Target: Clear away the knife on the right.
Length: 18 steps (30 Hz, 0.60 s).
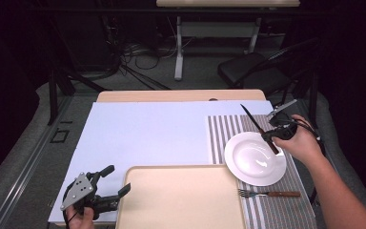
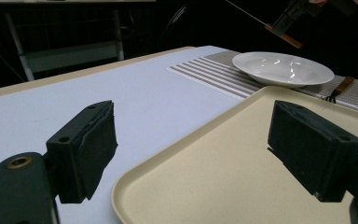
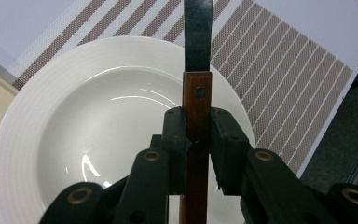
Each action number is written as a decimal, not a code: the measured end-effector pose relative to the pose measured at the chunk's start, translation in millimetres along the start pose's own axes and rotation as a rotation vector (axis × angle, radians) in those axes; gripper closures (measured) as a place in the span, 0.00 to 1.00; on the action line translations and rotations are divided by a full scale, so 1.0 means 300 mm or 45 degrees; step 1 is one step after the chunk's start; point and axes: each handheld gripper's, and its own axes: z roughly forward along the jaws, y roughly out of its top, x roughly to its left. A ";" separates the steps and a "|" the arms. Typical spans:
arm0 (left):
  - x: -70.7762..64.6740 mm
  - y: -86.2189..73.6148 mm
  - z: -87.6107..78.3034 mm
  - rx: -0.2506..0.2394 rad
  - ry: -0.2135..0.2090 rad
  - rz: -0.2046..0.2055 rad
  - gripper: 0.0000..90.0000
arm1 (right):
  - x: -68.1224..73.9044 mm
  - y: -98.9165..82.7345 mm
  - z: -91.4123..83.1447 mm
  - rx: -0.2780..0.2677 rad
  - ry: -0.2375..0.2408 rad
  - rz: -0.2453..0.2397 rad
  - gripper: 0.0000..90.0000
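Right gripper (image 3: 198, 154) pinches my knife (image 1: 259, 128) by its wooden handle, blade pointing up and away over the plate's (image 1: 248, 167) far rim. Left gripper (image 1: 115, 181), spread and holding nothing, sits well apart by the tray (image 1: 181, 200).

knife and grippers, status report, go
Right gripper shut on knife by its wooden handle, above white plate. Left gripper open at tray edge. Fork on striped placemat, nothing blocking.
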 end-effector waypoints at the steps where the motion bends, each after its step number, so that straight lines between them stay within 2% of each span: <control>1: 0.000 0.000 0.000 -0.001 -0.001 0.001 0.17 | -0.002 -0.006 -0.002 -0.006 -0.004 0.036 0.86; 3: -0.001 0.000 -0.001 -0.007 -0.003 -0.001 0.17 | -0.004 -0.020 -0.003 -0.028 -0.009 0.103 0.86; 4: -0.002 -0.001 -0.001 -0.009 -0.003 -0.002 0.17 | -0.004 -0.035 -0.004 -0.046 -0.001 0.183 0.86; 6: -0.002 0.000 -0.003 -0.001 -0.007 0.000 0.17 | -0.006 -0.049 -0.008 -0.058 0.019 0.264 0.86; 7: -0.002 0.000 -0.003 -0.002 -0.008 0.000 0.17 | -0.006 -0.049 -0.008 -0.058 0.019 0.264 0.86; 8: -0.003 0.000 -0.003 -0.002 -0.009 0.000 0.17 | -0.005 -0.057 -0.010 -0.061 0.035 0.309 0.86; 9: -0.003 0.000 -0.002 -0.002 -0.009 -0.001 0.17 | -0.003 -0.070 -0.010 -0.067 0.049 0.380 0.86; 11: -0.003 0.000 -0.002 -0.001 -0.011 0.002 0.17 | 0.001 -0.079 -0.007 -0.061 0.061 0.421 0.86; 18: -0.005 0.000 0.000 0.002 -0.012 0.004 0.17 | 0.011 -0.096 -0.011 -0.028 0.105 0.502 0.86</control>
